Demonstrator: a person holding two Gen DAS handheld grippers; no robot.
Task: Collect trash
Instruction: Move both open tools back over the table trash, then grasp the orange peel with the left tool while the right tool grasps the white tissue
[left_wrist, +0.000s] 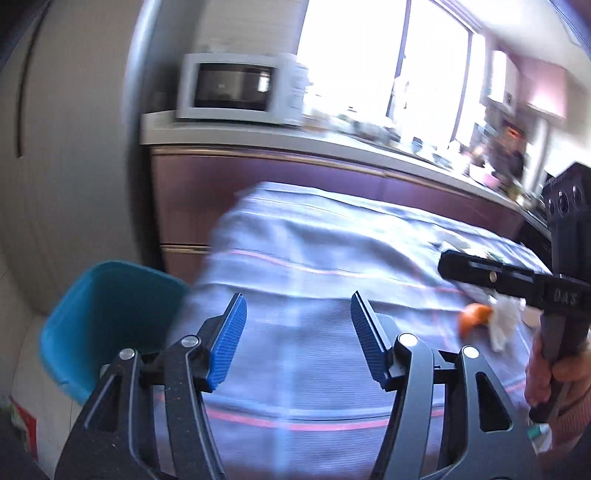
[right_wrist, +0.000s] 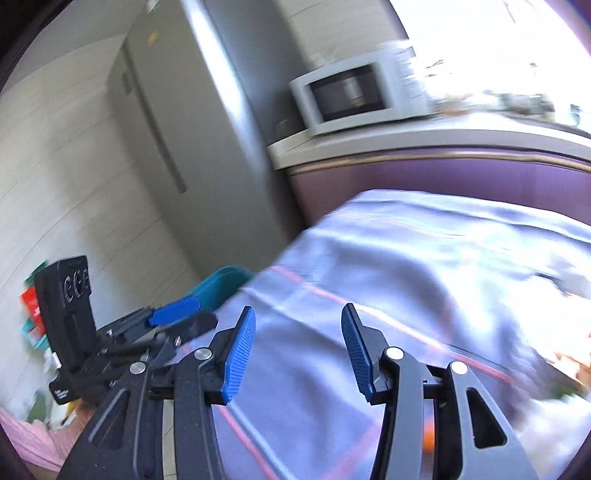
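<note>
Both tools hang over a table draped in a soft, slightly rumpled cloth (left_wrist: 314, 258), pale lilac-grey with thin pink lines crossing it in a wide check. The left gripper (left_wrist: 298, 339) has its jaws standing apart, the ribbed blue pads (left_wrist: 231, 343) angled outward on dull black, speckled arms with round silver rivets, and nothing sits between them. The right gripper (right_wrist: 298, 350) looks the same: ridged blue pads spread, only bare cloth showing in the gap. From the left camera its black, boxy body reaches in from the right edge, gripped by a hand (left_wrist: 554, 373) in a pink knitted sleeve. The trash lies on the cloth just below that tool: a curved piece of orange peel (left_wrist: 474, 317) touching a crumpled white tissue (left_wrist: 504, 321), with some blurred scraps farther back. Off the table's left corner stands a teal plastic bin (left_wrist: 99, 317) with rounded corners and a smooth wall, its mouth open. Behind runs a glossy purple cabinet under a pale counter carrying a boxy white microwave (left_wrist: 240, 88) with a dark glass door. A tall grey fridge (right_wrist: 192, 147) stands to the left.
</note>
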